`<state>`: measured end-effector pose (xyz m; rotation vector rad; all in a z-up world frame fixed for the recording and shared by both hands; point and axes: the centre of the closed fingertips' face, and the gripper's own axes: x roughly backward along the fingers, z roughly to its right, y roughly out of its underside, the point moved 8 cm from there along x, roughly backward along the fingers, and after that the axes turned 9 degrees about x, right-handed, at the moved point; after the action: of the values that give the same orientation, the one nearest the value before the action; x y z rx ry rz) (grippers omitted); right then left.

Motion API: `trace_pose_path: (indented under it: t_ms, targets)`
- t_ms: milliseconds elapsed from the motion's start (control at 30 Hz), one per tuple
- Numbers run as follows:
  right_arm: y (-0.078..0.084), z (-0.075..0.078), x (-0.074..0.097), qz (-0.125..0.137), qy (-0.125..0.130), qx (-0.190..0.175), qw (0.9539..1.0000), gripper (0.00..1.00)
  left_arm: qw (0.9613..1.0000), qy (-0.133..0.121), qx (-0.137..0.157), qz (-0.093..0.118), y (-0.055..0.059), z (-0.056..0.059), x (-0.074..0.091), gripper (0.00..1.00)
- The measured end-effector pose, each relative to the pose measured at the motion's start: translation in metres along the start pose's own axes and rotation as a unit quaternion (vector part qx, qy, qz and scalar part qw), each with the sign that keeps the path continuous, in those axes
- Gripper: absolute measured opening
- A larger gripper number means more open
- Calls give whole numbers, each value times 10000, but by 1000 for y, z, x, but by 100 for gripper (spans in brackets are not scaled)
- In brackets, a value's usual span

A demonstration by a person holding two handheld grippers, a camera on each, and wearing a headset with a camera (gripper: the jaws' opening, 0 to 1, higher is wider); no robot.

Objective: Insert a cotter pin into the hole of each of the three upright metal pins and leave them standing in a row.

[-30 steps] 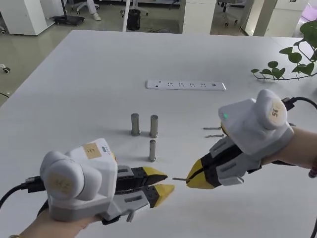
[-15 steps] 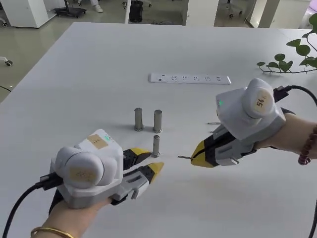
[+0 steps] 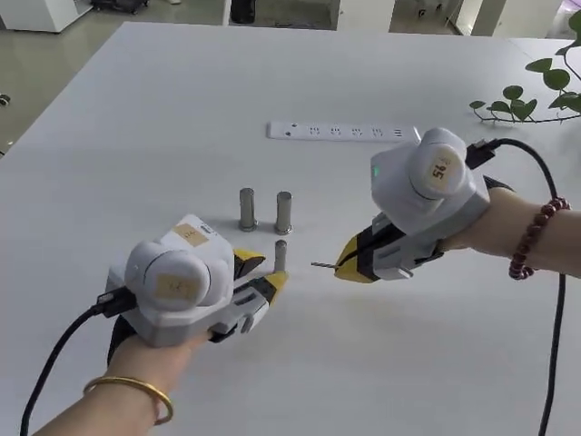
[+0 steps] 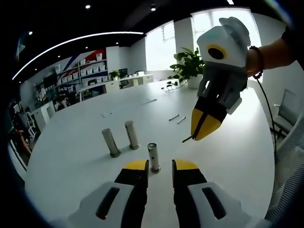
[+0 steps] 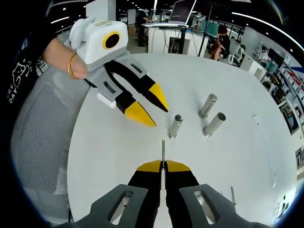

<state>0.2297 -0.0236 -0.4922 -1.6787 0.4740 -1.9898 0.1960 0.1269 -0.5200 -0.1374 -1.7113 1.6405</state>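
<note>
Three upright metal pins stand on the white table: two side by side at the back (image 3: 248, 209) (image 3: 283, 212) and one in front (image 3: 280, 255). My left gripper (image 3: 263, 274) is open, its yellow tips just short of the front pin (image 4: 153, 157), one on each side. My right gripper (image 3: 346, 264) is shut on a cotter pin (image 3: 323, 266) whose thin tip points left toward the front pin (image 5: 175, 126), a short gap away. In the right gripper view the cotter pin (image 5: 163, 151) sticks straight out from the closed jaws. Two more cotter pins (image 4: 177, 118) lie on the table further off.
A white power strip (image 3: 343, 133) lies across the table behind the pins. A leafy plant (image 3: 536, 91) hangs over the far right edge. A black cable (image 3: 550, 300) trails from the right gripper along the right side. Bare tabletop (image 3: 381, 363) lies in front.
Both grippers have closed in on the front pin. The left gripper moved up to it, and the right gripper carried the cotter pin leftward until its tip is close to the pin.
</note>
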Motion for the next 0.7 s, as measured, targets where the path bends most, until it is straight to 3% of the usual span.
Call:
trace_pose_path:
  t_ms: [167, 333, 700]
  targets:
    - [-2, 8, -4, -1, 24, 77, 10000, 0, 9999, -58, 48, -114, 4, -4, -12, 18]
    - [-5, 13, -8, 75, 8, 129, 9999, 0, 9996, -161, -87, -227, 8, -6, -22, 18]
    - [-5, 21, -18, 43, 2, 408, 9992, 0, 9995, -154, -17, -258, 11, -7, -33, 16]
